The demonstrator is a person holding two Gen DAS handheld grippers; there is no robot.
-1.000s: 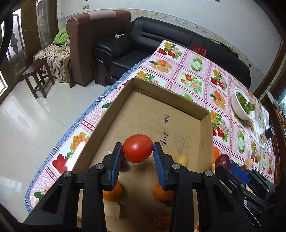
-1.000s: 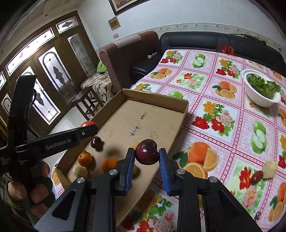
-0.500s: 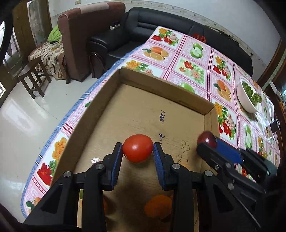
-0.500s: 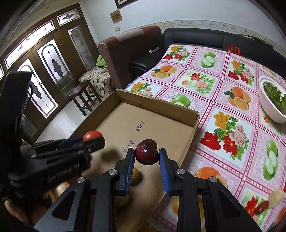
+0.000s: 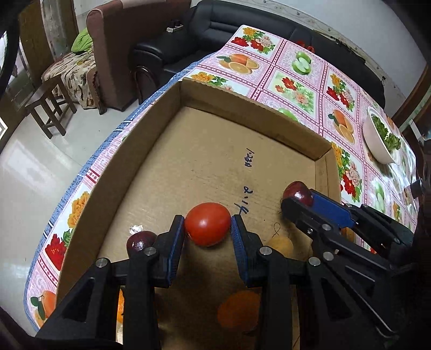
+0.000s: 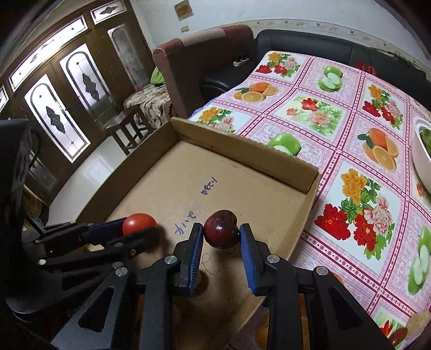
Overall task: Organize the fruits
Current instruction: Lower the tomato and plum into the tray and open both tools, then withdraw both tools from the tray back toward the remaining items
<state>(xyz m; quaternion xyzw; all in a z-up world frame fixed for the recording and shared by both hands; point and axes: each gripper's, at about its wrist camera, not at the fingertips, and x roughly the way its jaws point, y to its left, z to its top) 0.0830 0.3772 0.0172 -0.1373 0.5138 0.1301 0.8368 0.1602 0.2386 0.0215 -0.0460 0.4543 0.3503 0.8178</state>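
My left gripper (image 5: 207, 224) is shut on a red tomato (image 5: 207, 228), held low over the floor of an open cardboard box (image 5: 250, 107). My right gripper (image 6: 221, 234) is shut on a dark red apple (image 6: 221, 227) and hangs just to the tomato's right, also inside the box. Each gripper shows in the other's view: the apple (image 5: 296, 189) at the right, the tomato (image 6: 138, 222) at the left. Loose in the near end of the box lie a dark plum (image 5: 140, 240), an orange (image 5: 238, 312) and a yellowish fruit (image 5: 280, 243), partly hidden by the fingers.
The box sits at the corner of a table with a fruit-print cloth (image 6: 350, 129). A white bowl of greens (image 5: 379, 140) stands further along it. A black sofa (image 5: 242, 24), a brown armchair (image 5: 118, 40) and a wooden stool (image 5: 48, 107) stand beyond the table's edge.
Both grippers have moved forward and lower over the box, still holding their fruit. The right one came in from the box's right edge to beside the left.
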